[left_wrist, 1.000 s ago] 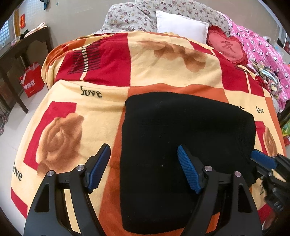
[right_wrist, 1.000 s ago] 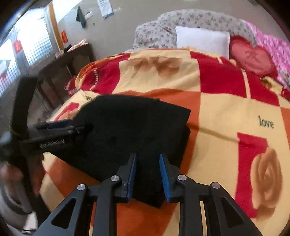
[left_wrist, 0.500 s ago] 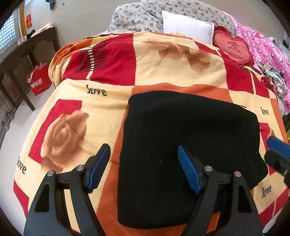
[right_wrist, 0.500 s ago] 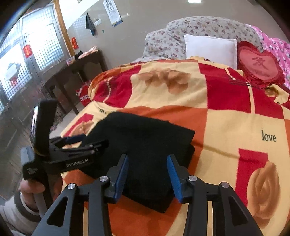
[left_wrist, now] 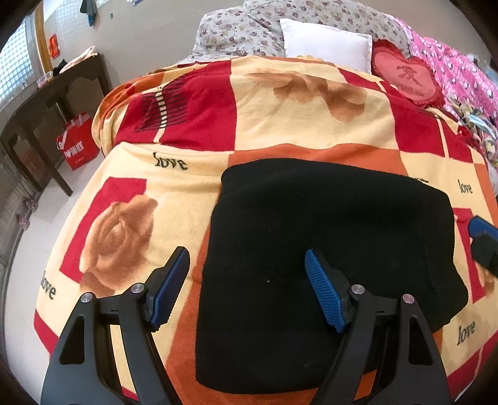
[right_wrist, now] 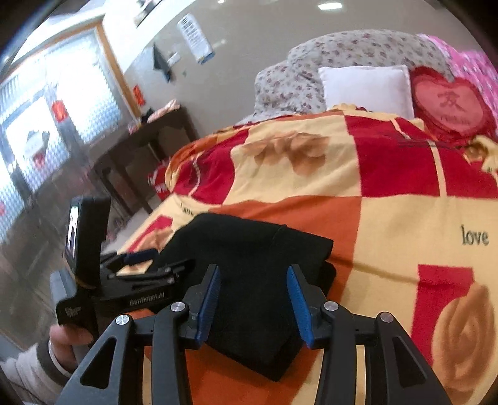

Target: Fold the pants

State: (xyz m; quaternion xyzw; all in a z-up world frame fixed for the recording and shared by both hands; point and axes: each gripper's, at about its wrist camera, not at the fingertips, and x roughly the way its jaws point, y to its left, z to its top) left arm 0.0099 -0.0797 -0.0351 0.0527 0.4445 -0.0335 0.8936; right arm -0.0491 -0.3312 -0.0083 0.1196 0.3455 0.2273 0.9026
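The black pants (left_wrist: 326, 255) lie folded into a thick rectangle on the rose-patterned blanket (left_wrist: 280, 118). They also show in the right wrist view (right_wrist: 258, 274). My left gripper (left_wrist: 246, 286) is open and empty, held above the pants' near left edge. My right gripper (right_wrist: 253, 302) is open and empty, held above the pants' near right corner. Its blue fingertip (left_wrist: 481, 229) shows at the right edge of the left wrist view. The left gripper's body (right_wrist: 124, 280) shows at the left of the right wrist view.
A white pillow (left_wrist: 326, 43), a red heart cushion (left_wrist: 404, 78) and a floral quilt (left_wrist: 249, 28) lie at the bed's head. Pink bedding (left_wrist: 460, 71) lies at the right. A dark wooden table (left_wrist: 40, 102) and a red bag (left_wrist: 77, 143) stand left of the bed.
My right gripper has opened, let go of the pants' corner and drawn back and up. My left gripper stayed open and lifted a little away from the pants.
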